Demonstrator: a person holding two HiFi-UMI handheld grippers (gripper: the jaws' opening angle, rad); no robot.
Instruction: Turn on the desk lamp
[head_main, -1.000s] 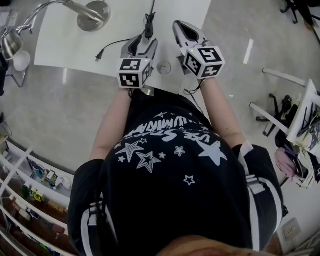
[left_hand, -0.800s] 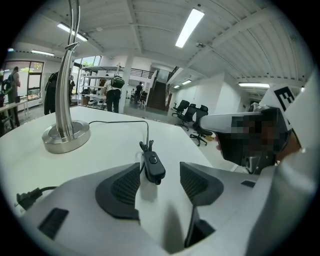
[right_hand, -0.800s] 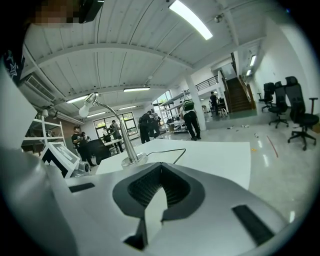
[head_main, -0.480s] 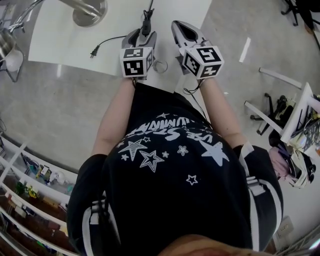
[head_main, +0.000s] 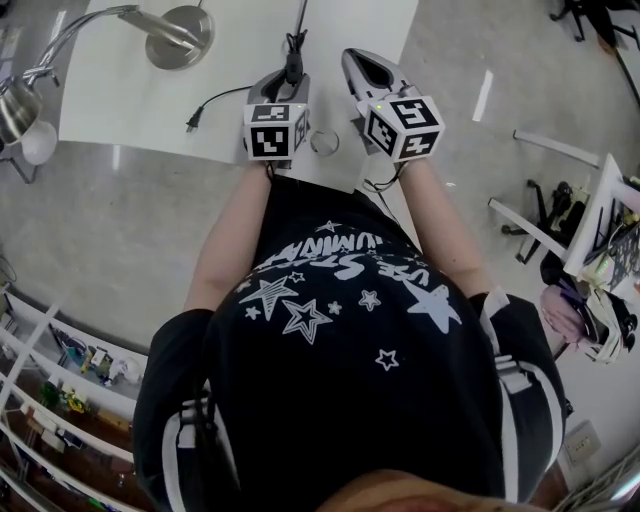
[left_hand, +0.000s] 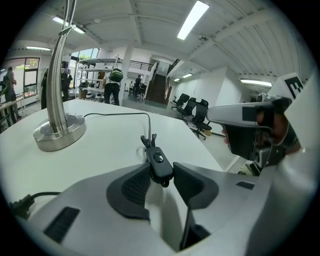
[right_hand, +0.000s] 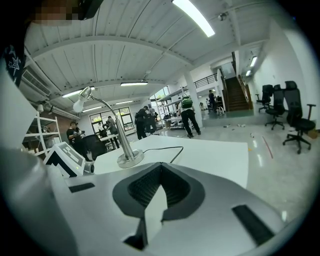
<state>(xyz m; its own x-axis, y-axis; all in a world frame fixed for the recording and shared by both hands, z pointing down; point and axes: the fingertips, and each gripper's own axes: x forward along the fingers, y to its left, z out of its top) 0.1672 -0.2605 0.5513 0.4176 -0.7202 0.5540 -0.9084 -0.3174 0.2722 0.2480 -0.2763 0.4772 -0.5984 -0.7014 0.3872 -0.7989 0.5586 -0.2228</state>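
Left gripper (left_hand: 161, 171) is low over the near part of the white table (head_main: 240, 45). Its jaws have just been closing and now sit narrow, with both dark pads against the sides of the black inline switch (left_hand: 159, 161). The switch lies on the lamp's black cord (left_hand: 120, 114), which runs back across the table towards the desk lamp (head_main: 180, 35). The lamp stands at the far left of the table on a round metal base. Its curved arm carries the lamp head (head_main: 15, 100) out beyond the table's left edge. The cord's plug (head_main: 196, 117) lies loose on the table, left of the left gripper. Right gripper (right_hand: 160, 165) is held just beside the left one, with jaws together at the tips and nothing between them.
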